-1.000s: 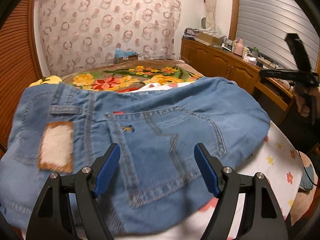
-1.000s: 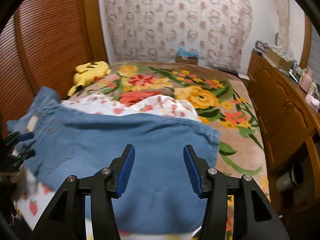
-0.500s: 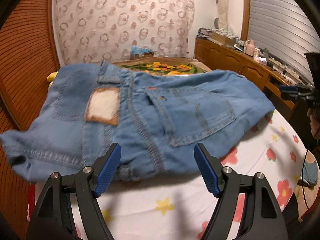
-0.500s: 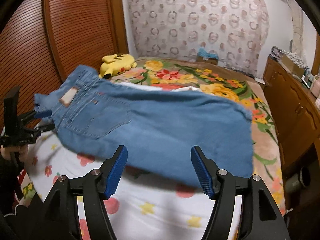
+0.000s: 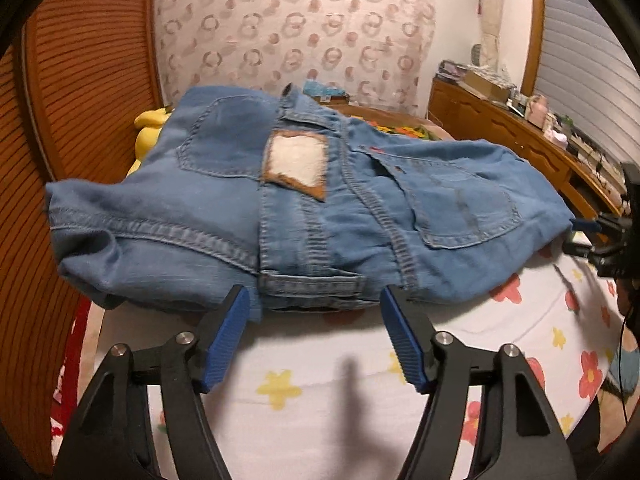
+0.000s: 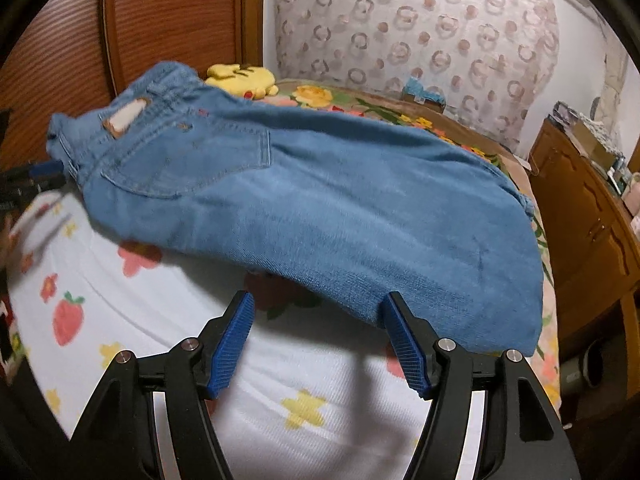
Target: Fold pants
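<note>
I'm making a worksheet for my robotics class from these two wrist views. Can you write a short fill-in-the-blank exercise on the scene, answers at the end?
1. The jeans lying on the bed are the colour ____.
2. The jaws of the left gripper and the right gripper are both ____.
3. The plush toy beyond the waistband is ____ in colour.
4. The white sheet under the jeans is printed with flowers and ____.

Missing words: blue; open; yellow; strawberries

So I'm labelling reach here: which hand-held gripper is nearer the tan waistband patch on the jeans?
Left. The left hand-held gripper sits open at the waistband just below the patch; the right hand-held gripper is open by the legs' fold.
</note>
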`<state>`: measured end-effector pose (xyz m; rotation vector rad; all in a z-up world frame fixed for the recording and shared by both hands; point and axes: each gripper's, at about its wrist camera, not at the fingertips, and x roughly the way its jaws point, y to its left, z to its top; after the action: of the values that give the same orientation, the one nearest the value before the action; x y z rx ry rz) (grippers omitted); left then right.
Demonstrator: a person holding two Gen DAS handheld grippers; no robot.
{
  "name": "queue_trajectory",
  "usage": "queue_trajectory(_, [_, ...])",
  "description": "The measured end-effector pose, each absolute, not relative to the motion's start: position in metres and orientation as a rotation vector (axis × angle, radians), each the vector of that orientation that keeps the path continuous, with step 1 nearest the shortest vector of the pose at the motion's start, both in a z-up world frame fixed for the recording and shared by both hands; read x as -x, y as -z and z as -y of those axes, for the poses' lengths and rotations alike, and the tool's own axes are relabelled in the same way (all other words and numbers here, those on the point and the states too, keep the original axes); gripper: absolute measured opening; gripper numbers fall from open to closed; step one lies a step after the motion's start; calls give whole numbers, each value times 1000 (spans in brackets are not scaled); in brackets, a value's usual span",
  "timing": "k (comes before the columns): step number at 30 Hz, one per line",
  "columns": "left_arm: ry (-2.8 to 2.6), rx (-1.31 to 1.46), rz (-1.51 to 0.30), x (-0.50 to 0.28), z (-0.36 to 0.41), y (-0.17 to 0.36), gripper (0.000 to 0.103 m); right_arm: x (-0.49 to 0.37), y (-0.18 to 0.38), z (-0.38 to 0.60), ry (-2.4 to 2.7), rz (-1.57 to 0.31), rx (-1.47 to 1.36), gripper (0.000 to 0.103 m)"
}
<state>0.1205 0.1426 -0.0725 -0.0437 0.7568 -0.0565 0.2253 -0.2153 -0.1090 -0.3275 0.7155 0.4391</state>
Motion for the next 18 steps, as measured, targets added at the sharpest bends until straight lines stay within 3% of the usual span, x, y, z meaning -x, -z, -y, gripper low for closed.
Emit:
queue_trajectory(8, [59,74,-764,-131,-150,79,50,-245,106,193,-380,-708,399,69])
queue_trajectory(13, [57,57,-753,-130,-149,78,31,-256,104,190,-367,-693,389,69])
queue_trajectory(16, [45,42,-731,-127,-149,73,14,-257,108,192,-361,-690,380,50])
queue_trajectory(18, [52,37,-724,-125,-149,70,13,-256,107,192,-371,-688,378,31])
